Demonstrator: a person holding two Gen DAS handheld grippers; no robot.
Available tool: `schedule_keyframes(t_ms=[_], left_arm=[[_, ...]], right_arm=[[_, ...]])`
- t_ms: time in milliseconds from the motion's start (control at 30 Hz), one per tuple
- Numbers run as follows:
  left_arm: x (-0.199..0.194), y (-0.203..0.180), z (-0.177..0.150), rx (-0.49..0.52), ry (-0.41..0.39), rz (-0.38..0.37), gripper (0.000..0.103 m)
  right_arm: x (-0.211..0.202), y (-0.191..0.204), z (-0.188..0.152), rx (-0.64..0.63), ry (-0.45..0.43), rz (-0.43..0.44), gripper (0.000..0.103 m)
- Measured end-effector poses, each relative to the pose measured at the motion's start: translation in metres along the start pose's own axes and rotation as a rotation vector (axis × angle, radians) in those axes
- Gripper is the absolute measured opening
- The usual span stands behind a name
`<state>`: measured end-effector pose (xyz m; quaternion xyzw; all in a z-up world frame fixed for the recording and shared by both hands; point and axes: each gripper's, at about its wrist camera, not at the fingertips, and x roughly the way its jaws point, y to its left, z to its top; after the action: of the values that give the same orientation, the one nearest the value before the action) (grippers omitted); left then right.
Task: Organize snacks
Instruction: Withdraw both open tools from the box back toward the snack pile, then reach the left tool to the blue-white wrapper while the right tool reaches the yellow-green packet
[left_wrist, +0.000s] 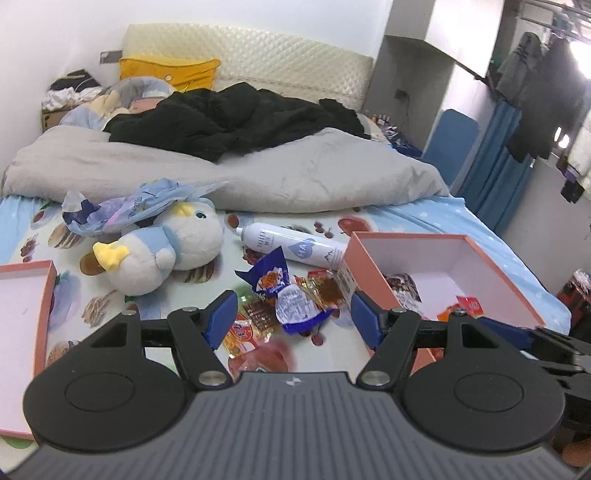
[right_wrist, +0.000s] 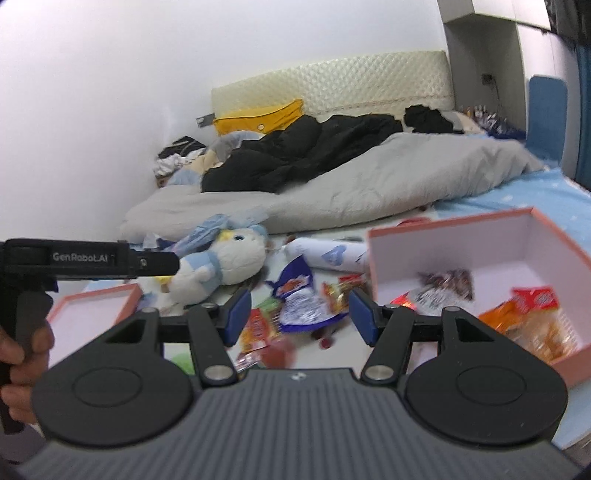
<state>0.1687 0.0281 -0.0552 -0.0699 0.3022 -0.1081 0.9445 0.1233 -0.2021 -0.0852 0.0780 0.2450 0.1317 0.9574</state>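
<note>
Several wrapped snacks lie in a pile on the patterned bedsheet: a blue-and-white packet (left_wrist: 295, 306) (right_wrist: 301, 306), an orange-red packet (left_wrist: 325, 290) (right_wrist: 338, 291) and small red and brown ones (left_wrist: 255, 317). My left gripper (left_wrist: 293, 317) is open and empty, hovering just above the pile. My right gripper (right_wrist: 299, 317) is open and empty above the same pile. A pink open box (left_wrist: 480, 251) (right_wrist: 554, 236) stands to the right and holds a dark packet (left_wrist: 402, 288) (right_wrist: 448, 282) and orange-red snacks (right_wrist: 532, 314).
A pink box lid (left_wrist: 40, 295) (right_wrist: 96, 295) lies at the left. A blue-and-white plush toy (left_wrist: 166, 247) (right_wrist: 225, 262), a white spray can (left_wrist: 291, 245) and a crumpled blue bag (left_wrist: 122, 206) lie behind the pile. A grey duvet (left_wrist: 258, 173) covers the far bed.
</note>
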Motion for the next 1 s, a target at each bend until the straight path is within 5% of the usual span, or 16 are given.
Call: schedule_keyframes(t_ms=[533, 1000], left_arm=[[0.001, 0.034, -0.071, -0.078, 0.109, 0.026, 0.073], [0.056, 0.075, -0.083, -0.142, 0.203, 0.075, 0.073]], right_arm=[[0.001, 0.028, -0.065, -0.100, 0.085, -0.033, 0.061], [0.057, 0.028, -0.080, -0.104, 0.242, -0.001, 0.061]])
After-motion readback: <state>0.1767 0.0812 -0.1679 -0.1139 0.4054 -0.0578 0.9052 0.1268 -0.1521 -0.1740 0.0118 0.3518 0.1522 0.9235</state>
